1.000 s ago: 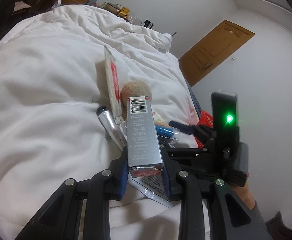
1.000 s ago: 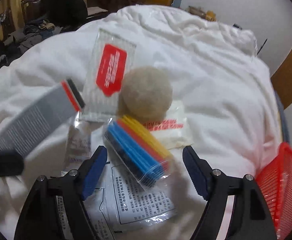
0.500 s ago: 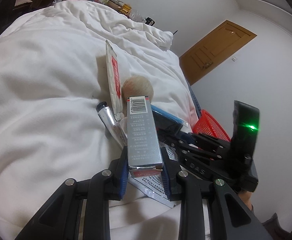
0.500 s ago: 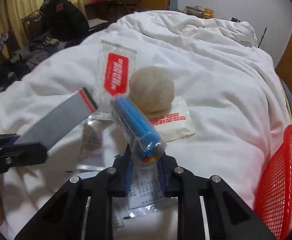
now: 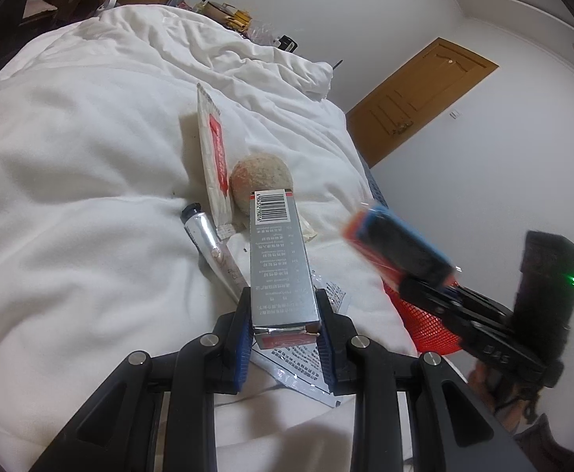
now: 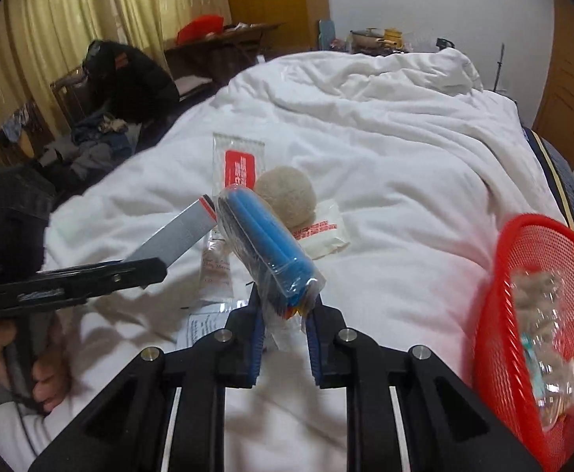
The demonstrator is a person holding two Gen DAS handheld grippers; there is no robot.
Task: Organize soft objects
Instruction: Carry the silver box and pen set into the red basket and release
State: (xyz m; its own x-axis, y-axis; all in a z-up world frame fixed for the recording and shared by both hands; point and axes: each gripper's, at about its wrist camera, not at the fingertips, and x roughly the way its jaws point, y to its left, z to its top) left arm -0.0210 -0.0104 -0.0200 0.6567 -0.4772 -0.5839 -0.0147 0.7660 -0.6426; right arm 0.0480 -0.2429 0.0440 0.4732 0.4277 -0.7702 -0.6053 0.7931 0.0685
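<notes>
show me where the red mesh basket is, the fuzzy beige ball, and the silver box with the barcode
red mesh basket (image 6: 501, 275), right wrist view, on its near mesh wall.
fuzzy beige ball (image 6: 287, 192), right wrist view, on the middle of its visible face.
silver box (image 5: 281, 263), left wrist view, on the printed side below the barcode.

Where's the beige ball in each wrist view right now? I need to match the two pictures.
Left wrist: the beige ball lies on the white duvet at centre, just behind the far end of the silver box held in the left gripper.
Right wrist: the ball sits at centre, just beyond the blue bundle in the right gripper.
Shared landmark: the red-labelled clear packet beside the ball.
</notes>
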